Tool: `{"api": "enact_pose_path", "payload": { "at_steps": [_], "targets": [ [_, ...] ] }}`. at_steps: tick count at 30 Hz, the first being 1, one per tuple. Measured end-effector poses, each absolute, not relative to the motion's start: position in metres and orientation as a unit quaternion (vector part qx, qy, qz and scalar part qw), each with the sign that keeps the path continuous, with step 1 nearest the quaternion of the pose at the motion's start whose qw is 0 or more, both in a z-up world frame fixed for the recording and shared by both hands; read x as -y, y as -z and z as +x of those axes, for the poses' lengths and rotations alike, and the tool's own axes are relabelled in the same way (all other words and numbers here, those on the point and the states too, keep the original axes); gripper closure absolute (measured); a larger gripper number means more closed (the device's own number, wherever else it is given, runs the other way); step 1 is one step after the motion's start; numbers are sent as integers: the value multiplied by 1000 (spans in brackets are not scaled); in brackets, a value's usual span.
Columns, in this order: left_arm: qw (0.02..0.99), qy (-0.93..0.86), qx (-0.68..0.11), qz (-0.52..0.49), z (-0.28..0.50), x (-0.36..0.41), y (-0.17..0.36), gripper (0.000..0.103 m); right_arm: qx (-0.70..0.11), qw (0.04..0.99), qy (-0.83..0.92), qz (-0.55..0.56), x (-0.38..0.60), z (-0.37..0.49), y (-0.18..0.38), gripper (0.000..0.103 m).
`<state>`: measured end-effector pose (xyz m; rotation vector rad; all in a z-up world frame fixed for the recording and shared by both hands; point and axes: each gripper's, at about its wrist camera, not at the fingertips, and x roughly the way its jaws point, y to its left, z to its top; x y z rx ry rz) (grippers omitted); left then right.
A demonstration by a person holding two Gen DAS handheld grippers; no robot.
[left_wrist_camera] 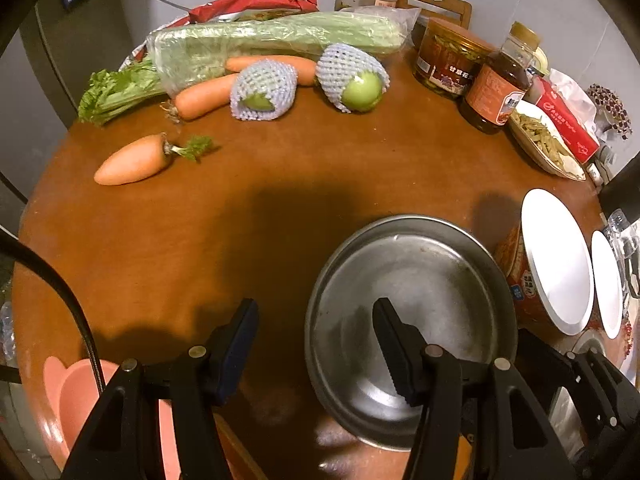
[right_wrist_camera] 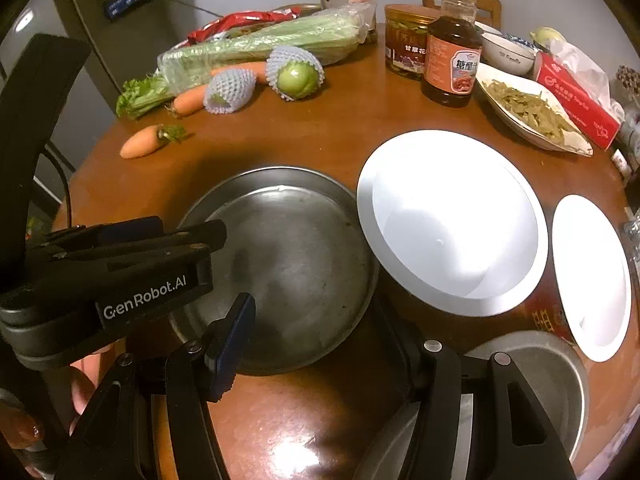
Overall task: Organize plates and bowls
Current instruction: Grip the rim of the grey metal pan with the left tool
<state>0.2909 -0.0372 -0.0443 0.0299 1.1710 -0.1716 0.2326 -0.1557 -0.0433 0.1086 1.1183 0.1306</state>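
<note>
A round steel plate [left_wrist_camera: 416, 280] [right_wrist_camera: 288, 256] lies on the brown round table [left_wrist_camera: 240, 220]. My left gripper [left_wrist_camera: 316, 336] [right_wrist_camera: 212, 240] is open and hangs over the plate's left rim, one finger over the plate and the other over the table. My right gripper [right_wrist_camera: 320, 340] is open above the plate's near edge, nothing pressed between its pads. A large white plate [right_wrist_camera: 452, 220] [left_wrist_camera: 556, 260] rests on a red tub. To its right lies a smaller white plate [right_wrist_camera: 592, 276] [left_wrist_camera: 606, 284]. A steel bowl [right_wrist_camera: 552, 376] sits at the near right.
At the table's near left edge is a pink heart-shaped bowl [left_wrist_camera: 76, 392]. Carrots [left_wrist_camera: 134, 160], wrapped celery [left_wrist_camera: 260, 44] and netted green fruit [left_wrist_camera: 356, 80] lie at the back. Jars, a sauce bottle [right_wrist_camera: 452, 60], a dish of vegetables [right_wrist_camera: 532, 112] and a tissue box crowd the right.
</note>
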Motion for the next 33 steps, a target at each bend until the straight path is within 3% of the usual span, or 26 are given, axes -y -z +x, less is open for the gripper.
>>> {"api": "enact_pose_path", "payload": {
  "at_steps": [3, 9, 33],
  "targets": [
    [826, 85, -558, 12, 293, 39, 48, 46, -532, 843, -57, 48, 155, 238, 46, 41],
    [827, 89, -554, 18, 292, 43, 50, 65, -524, 848, -63, 44, 152, 242, 51, 41],
    [862, 76, -502, -2, 229, 16, -10, 65, -457, 875, -131, 89, 152, 198, 6, 45]
  ]
}}
